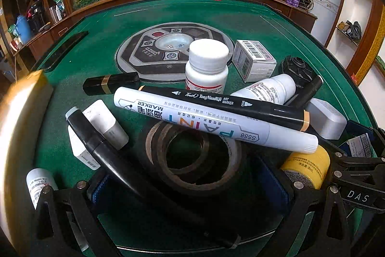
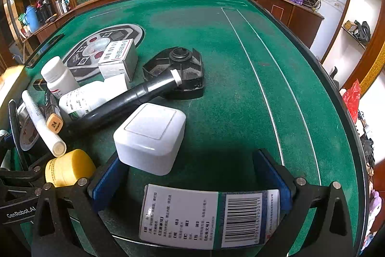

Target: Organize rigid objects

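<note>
Right gripper [image 2: 192, 184] is clamping a labelled box [image 2: 209, 218] crosswise, needing level carrying, while left gripper [image 1: 192, 187] is gaping empty over tape rolls [image 1: 192, 155]

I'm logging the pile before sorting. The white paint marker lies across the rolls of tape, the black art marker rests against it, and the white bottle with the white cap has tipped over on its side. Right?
Not quite. The white bottle with the white cap stands upright, as the left wrist view shows. The rest holds: the white paint marker lies across the rolls of tape, with the black art marker resting against it.
</note>
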A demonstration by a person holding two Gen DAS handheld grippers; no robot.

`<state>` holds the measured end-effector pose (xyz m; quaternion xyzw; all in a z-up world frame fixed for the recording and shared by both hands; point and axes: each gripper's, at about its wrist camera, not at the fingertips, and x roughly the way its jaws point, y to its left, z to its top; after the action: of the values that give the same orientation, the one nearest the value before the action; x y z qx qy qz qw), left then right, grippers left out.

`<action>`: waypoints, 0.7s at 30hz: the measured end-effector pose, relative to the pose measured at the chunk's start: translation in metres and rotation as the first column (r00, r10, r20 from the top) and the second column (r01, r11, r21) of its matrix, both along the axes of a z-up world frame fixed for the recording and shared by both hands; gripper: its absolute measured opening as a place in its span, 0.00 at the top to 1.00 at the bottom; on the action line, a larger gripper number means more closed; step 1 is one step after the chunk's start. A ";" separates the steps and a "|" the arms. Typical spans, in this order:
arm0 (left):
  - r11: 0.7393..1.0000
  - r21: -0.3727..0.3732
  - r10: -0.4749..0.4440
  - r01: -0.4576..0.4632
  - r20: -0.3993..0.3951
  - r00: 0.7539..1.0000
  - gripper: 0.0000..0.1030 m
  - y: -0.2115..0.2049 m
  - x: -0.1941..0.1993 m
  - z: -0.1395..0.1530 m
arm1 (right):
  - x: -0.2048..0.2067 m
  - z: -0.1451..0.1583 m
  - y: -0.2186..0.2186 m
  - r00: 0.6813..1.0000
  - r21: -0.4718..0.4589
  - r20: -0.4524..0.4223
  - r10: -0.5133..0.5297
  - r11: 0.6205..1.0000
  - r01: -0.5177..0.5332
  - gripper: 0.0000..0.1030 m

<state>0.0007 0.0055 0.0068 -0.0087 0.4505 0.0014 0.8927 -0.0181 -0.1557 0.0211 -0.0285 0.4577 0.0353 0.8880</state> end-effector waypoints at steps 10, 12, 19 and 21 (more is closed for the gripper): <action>1.000 0.000 0.001 -0.001 0.001 1.000 0.00 -0.002 0.001 -0.001 | 0.001 0.002 0.001 1.000 0.000 -0.001 -0.001 1.000 0.001 0.00; 1.000 -0.001 0.001 -0.001 0.001 1.000 0.00 -0.002 0.001 -0.001 | 0.000 0.001 0.001 1.000 0.000 -0.001 -0.001 1.000 0.001 0.00; 1.000 -0.001 0.001 -0.001 0.001 1.000 0.00 -0.001 0.001 -0.001 | 0.001 0.001 0.001 1.000 0.000 -0.001 -0.001 1.000 0.001 0.00; 1.000 0.000 0.001 -0.001 0.001 1.000 0.00 -0.002 0.001 -0.001 | 0.001 0.002 0.001 1.000 -0.001 -0.001 -0.001 1.000 0.001 0.00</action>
<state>0.0017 0.0040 0.0060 -0.0092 0.4501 0.0019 0.8929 -0.0173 -0.1548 0.0228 -0.0284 0.4582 0.0346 0.8877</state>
